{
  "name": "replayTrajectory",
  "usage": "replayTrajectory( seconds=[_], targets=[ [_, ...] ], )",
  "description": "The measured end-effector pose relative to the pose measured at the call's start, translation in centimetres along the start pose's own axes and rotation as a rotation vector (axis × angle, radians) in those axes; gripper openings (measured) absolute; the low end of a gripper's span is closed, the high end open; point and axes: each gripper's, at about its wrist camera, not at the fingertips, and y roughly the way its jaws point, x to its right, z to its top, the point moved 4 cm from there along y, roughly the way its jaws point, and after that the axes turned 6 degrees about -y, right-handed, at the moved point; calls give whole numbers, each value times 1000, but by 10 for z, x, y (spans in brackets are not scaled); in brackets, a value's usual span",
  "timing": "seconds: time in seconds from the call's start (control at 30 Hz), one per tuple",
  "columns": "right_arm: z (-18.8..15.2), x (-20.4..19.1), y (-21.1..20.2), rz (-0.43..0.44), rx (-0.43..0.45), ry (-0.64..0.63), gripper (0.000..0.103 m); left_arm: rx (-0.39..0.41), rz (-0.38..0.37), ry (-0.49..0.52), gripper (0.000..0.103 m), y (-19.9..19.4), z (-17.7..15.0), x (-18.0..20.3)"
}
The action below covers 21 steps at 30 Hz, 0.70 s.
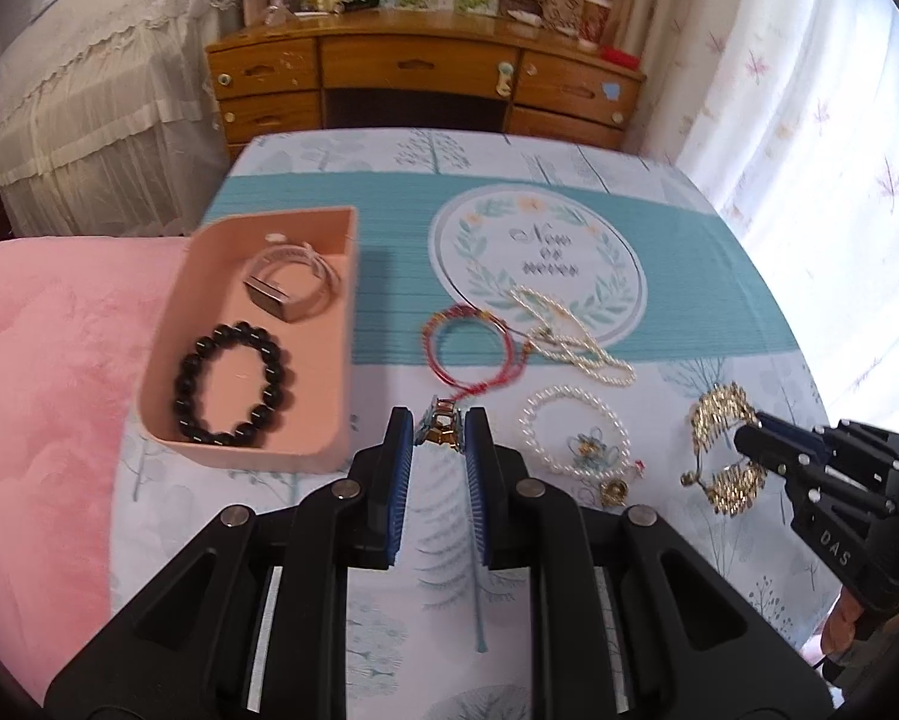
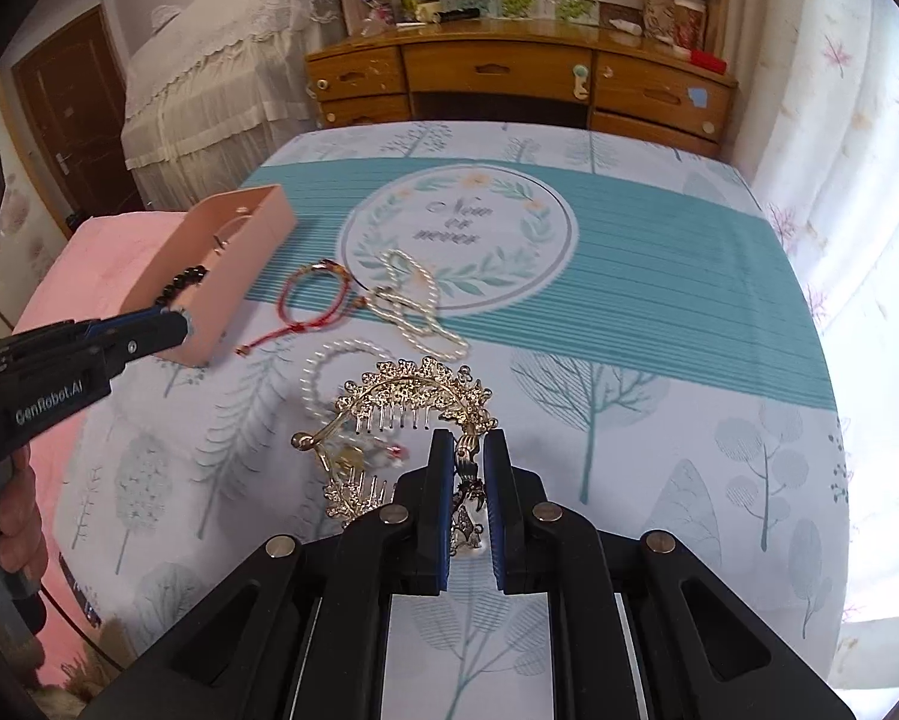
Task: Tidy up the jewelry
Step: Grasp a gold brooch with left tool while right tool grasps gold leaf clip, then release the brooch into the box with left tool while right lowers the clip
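A pink tray point(image 1: 329, 360) point(image 2: 257, 240) on the table holds a black bead bracelet point(image 1: 233, 384) and a white-strapped watch point(image 1: 293, 288). My left gripper point(image 1: 438, 432) is shut on a small gold and blue jewelry piece point(image 1: 440, 429) just right of the tray. My right gripper point(image 2: 468, 450) is shut on a gold hair comb point(image 2: 413, 390) point(image 1: 722, 450). A red string bracelet point(image 1: 467, 342) point(image 2: 317, 294), a pearl necklace point(image 1: 569, 336) point(image 2: 413, 306) and a pearl bracelet point(image 1: 575, 429) point(image 2: 329, 372) lie on the cloth between them.
The table has a blue and white tree-print cloth point(image 1: 629, 540). A pink blanket point(image 1: 41, 390) lies at the left. A wooden dresser point(image 1: 419, 78) stands beyond the table, a white curtain point(image 1: 809, 90) at the right. A small gold earring point(image 1: 614, 489) lies near the pearl bracelet.
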Motion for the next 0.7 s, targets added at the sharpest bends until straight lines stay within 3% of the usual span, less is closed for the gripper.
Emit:
replayTrajectory(
  seconds=[0.23,0.5,0.7],
  targets=[
    [34,-30,-4,38,51,-49,10,31,77,-112,15,-2,23,-54],
    [130,-84,7,174,135,-81,10,15,139,-208,15,24,32,-91],
    [186,-133,43,228,113,-102,10,6,166,-227,15,47,30,-102]
  ],
)
